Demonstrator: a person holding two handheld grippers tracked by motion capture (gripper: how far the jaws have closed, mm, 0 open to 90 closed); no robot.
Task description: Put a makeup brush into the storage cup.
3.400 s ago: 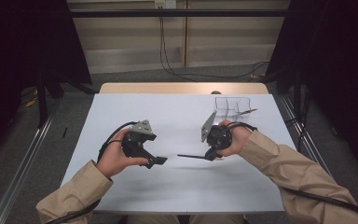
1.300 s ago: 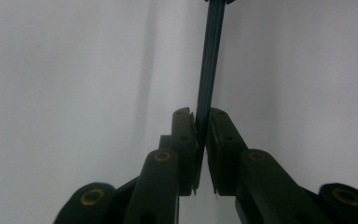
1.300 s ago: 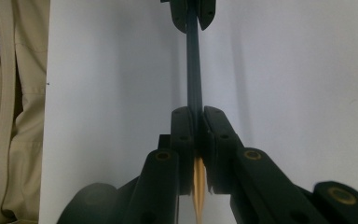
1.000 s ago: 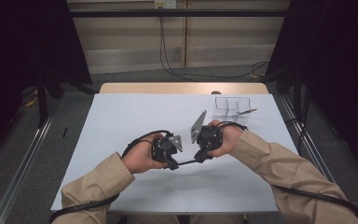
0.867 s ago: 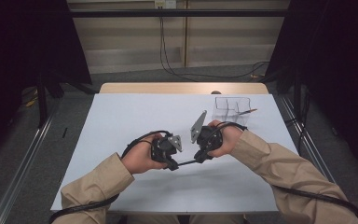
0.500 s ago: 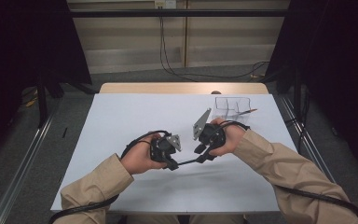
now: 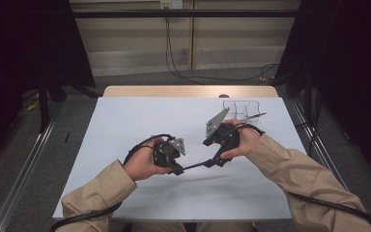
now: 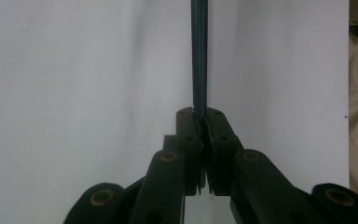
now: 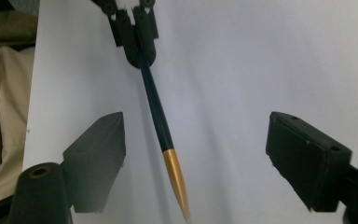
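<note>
Dark pen (image 9: 157,113), gold tip, L gripper (image 8: 200,122) clamped

pen (image 7: 196,166) between both claws, above table (image 7: 125,121)

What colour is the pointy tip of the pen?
Gold. The pen has a dark body and a gold tip, clearest in the right gripper view.

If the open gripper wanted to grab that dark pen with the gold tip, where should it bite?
Probably the dark barrel just above the gold tip. That stretch is straight and even, while the tip tapers and could slip. The right gripper already straddles it with jaws wide, one on either side; the left gripper clamps the far end.
</note>
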